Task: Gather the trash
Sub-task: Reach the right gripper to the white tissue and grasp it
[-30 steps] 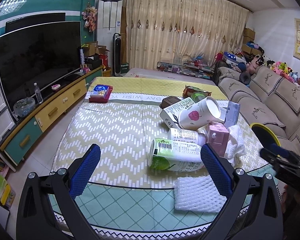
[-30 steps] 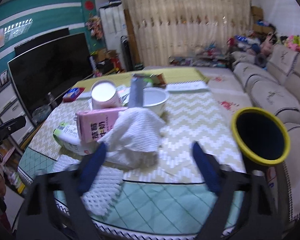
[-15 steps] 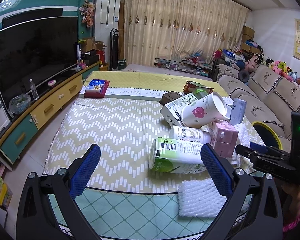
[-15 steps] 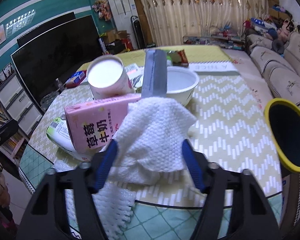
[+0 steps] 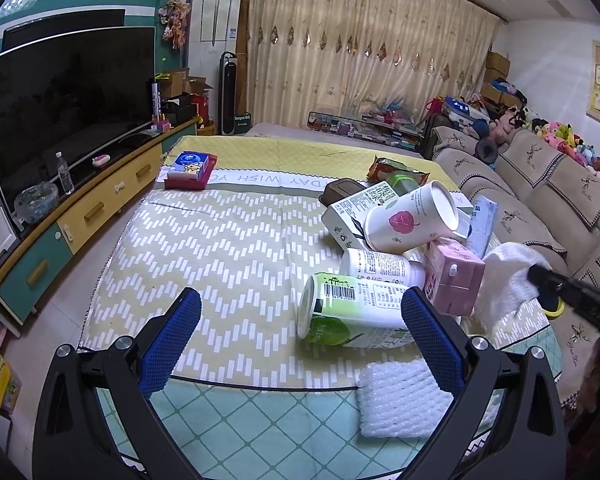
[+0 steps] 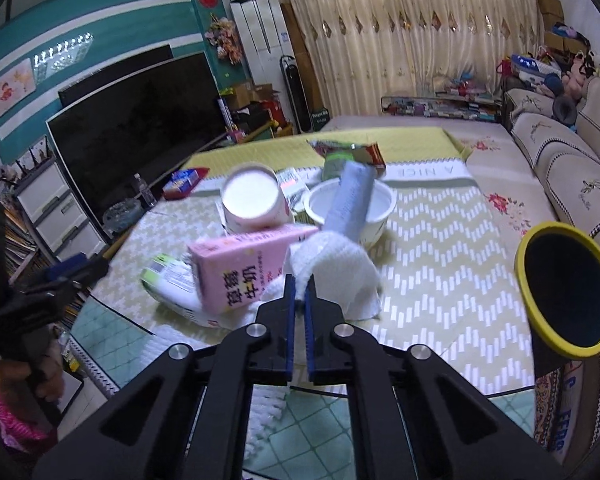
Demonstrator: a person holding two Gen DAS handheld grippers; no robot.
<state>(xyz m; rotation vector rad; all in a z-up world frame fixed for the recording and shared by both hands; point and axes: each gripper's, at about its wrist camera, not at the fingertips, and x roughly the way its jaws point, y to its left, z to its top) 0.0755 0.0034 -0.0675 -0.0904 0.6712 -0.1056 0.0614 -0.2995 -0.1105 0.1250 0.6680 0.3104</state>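
Right gripper (image 6: 299, 288) clenches the white tissue (image 6: 332, 268) near the table's front edge; left gripper (image 5: 300, 316) released, over bare tablecloth (image 5: 220, 248).

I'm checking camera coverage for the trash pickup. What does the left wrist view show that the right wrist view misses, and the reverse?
Only the left wrist view shows the open left hand-held gripper and all of the white foam mesh pad.

Only the right wrist view shows the yellow-rimmed bin, the white bowl and the right hand-held gripper pinched shut on the white cloth.

Both show the pink milk carton and the cloth.
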